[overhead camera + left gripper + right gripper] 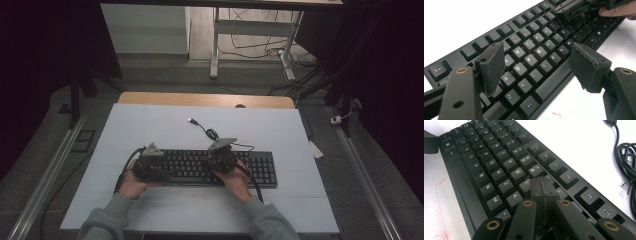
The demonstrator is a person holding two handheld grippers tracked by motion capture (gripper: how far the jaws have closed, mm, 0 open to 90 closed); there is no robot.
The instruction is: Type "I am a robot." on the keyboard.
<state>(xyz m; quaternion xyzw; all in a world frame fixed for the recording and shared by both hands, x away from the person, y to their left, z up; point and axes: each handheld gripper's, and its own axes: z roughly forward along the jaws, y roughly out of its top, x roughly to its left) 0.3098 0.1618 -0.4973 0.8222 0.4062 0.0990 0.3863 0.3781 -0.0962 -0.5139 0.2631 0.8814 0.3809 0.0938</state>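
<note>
The black keyboard (pixel 220 167) lay flat across the middle of the white table (pixel 150 125), its long side toward the person, its cable (pixel 207 131) trailing away behind it in a loose coil with the plug lying free on the table. Both hands were over the keys, so the work looked to be pressing keys with the gripper tips – under way rather than finished, though nothing in the pictures showed which keys had been struck or how many were left. The right gripper (pixel 543 185) had its jaws pressed tight together into a single blunt tip with nothing between them, and that tip sat down among the keys just beyond K and to the right of U – it seemed to be touching or pressing a key there, though the key itself was hidden beneath the tip. The left gripper (pixel 541 62) hung over the left half of the board with its jaws spread wide and empty, the pads (pixel 492 67) above the letter rows around S, D and F, touching no key that could be made out. By this reading the right hand was mid-press and the left was waiting.
</note>
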